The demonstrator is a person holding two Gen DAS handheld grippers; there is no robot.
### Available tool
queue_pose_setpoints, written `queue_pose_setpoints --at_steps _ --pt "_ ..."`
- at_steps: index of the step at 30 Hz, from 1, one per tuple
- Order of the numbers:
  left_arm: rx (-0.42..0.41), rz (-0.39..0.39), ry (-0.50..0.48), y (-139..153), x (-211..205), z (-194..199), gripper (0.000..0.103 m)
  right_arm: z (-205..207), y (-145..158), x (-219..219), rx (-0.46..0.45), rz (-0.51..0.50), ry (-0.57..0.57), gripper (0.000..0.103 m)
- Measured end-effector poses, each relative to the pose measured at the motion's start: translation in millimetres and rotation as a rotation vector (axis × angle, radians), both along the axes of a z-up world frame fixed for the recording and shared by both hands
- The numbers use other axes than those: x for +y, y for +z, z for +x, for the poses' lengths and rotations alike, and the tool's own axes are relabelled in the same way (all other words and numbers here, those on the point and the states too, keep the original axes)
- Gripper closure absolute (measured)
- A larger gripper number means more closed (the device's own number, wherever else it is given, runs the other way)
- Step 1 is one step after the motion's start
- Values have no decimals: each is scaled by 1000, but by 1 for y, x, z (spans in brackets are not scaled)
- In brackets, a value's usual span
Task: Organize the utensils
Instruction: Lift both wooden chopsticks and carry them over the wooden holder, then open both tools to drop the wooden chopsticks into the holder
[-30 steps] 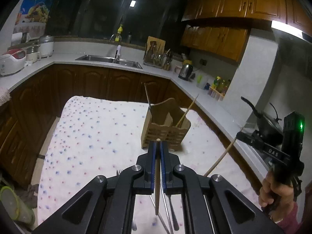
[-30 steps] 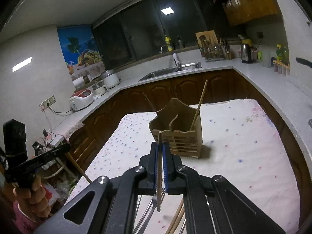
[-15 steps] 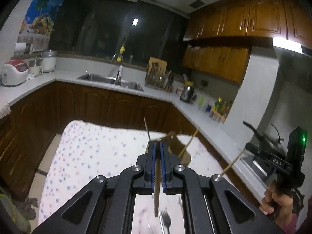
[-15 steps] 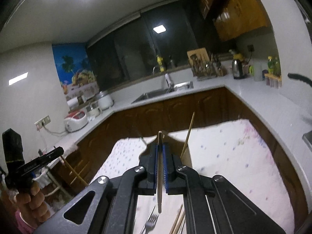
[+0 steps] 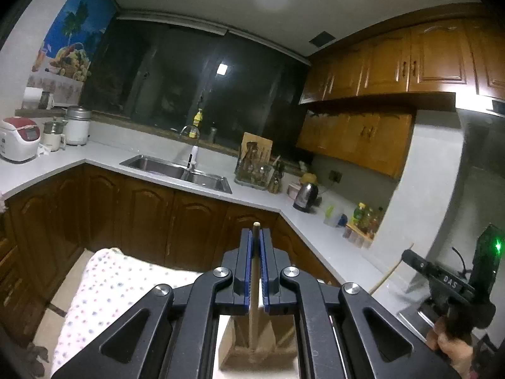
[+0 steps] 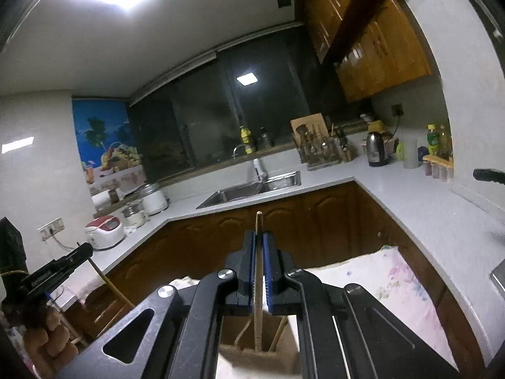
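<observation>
Chopsticks: each claw is clamped on one, left claw (image 5: 256, 271) and right claw (image 6: 259, 271) at lower centre. The wooden holder (image 6: 258, 355) sits below on the tabletop (image 6: 401, 287). Advice: tilt each stick tip-down, centre over a compartment, then release.

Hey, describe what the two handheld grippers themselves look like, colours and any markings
Both the left gripper and the right gripper have black angular frames with silver round bolts and blue-edged finger pads. Seen from the side, each has a black pistol-style handle with white lettering; the right one shows a green light.
</observation>
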State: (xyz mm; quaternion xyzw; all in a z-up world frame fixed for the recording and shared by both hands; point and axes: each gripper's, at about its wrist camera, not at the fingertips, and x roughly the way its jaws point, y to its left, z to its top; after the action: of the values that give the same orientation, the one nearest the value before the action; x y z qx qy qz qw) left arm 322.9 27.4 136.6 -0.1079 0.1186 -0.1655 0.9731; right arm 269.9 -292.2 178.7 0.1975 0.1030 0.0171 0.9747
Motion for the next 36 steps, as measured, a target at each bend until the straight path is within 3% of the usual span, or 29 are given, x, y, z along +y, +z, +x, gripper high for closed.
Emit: queue_pose_setpoints --at_steps 5,12,18,24,36 --pt "15 -7 10 -36 -22 40 100 27 -19 -5 22 0 -17 98" --pt "103 -19 22 -92 -40 87 100 55 -73 -9 91 53 -4 98" --pt "164 0 30 -116 -50 114 100 69 -106 -6 140 100 16 98" --pt "186 -2 28 -102 -39 115 100 75 -119 0 182 94 36 98" --pt "200 46 14 -92 -43 114 100 75 -114 2 201 84 42 97"
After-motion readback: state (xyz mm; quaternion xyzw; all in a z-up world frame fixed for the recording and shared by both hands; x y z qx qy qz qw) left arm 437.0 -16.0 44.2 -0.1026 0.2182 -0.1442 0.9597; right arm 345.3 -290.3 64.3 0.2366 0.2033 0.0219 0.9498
